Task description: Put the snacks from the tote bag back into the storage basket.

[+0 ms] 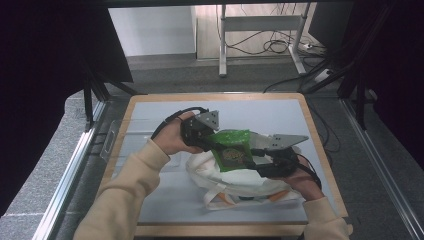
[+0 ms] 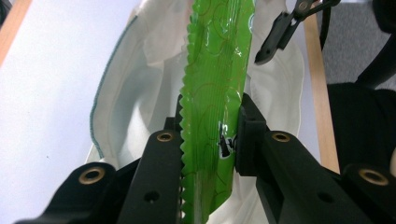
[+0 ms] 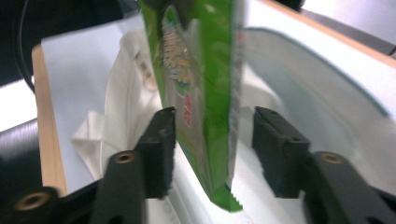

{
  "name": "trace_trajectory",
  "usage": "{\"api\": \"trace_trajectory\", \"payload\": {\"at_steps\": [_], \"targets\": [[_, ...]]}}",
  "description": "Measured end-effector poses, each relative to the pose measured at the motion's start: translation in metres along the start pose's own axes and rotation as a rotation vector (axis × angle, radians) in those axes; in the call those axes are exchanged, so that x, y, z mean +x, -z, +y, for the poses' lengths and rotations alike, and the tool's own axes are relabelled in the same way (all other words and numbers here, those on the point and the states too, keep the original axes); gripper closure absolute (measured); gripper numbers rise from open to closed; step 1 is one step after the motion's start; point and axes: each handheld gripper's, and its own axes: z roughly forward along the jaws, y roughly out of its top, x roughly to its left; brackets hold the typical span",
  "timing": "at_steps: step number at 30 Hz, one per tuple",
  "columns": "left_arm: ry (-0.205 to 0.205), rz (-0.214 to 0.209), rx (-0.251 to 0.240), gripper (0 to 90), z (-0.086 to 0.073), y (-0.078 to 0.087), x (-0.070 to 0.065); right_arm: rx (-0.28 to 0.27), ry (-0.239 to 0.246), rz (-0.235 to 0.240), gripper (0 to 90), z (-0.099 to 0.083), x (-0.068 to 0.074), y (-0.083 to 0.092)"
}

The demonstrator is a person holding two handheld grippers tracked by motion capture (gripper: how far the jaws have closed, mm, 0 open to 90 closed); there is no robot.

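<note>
A green snack packet (image 1: pixel 230 147) hangs over the mouth of a white cloth bag (image 1: pixel 235 185) that lies on the pale mat. My left gripper (image 1: pixel 212 145) comes in from the left and is shut on the packet's crimped edge. In the left gripper view both pads press on the packet (image 2: pixel 215 93) above the cloth bag (image 2: pixel 135 93). My right gripper (image 1: pixel 252 157) reaches in from the right. In the right gripper view the jaws of my right gripper (image 3: pixel 212 140) stand open around the packet (image 3: pixel 201 93), with a clear gap at the right pad.
The mat lies on a wooden board (image 1: pixel 315 130) with bare mat at the back and left. A clear plastic piece (image 1: pixel 110 140) sits off the board's left edge. Desk legs and cables (image 1: pixel 260 40) stand on the floor behind.
</note>
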Motion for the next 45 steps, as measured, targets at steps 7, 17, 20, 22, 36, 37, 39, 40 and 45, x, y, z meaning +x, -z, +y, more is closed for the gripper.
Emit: {"api": "trace_trajectory", "payload": {"at_steps": [7,17,20,22,36,37,39,40,45], "targets": [[0.041,0.019,-0.052,75.9,-0.008,0.013,0.001,-0.051,-0.064,-0.005,38.7,-0.008,0.000,0.014],[0.074,0.050,-0.097,75.9,-0.016,0.030,0.000,-0.065,-0.093,-0.021,38.2,-0.016,-0.003,0.023],[0.079,0.062,-0.111,76.0,-0.017,0.037,-0.002,-0.063,-0.102,-0.025,38.0,-0.019,-0.004,0.023],[0.081,0.068,-0.122,75.9,-0.018,0.041,-0.003,-0.060,-0.103,-0.027,37.9,-0.020,-0.005,0.023],[0.093,0.106,-0.164,76.0,-0.024,0.071,-0.003,-0.030,-0.106,-0.022,37.0,-0.024,-0.006,0.021],[0.094,0.110,-0.169,76.0,-0.025,0.074,-0.003,-0.029,-0.106,-0.021,36.9,-0.024,-0.006,0.021],[0.101,0.116,-0.182,76.0,-0.028,0.080,-0.003,-0.025,-0.107,-0.021,36.8,-0.024,-0.006,0.020],[0.101,0.116,-0.182,76.0,-0.028,0.080,-0.003,-0.025,-0.107,-0.021,36.8,-0.024,-0.006,0.020],[0.115,0.139,-0.197,76.0,-0.034,0.094,-0.003,-0.007,-0.101,-0.022,36.0,-0.026,-0.007,0.017]]}}
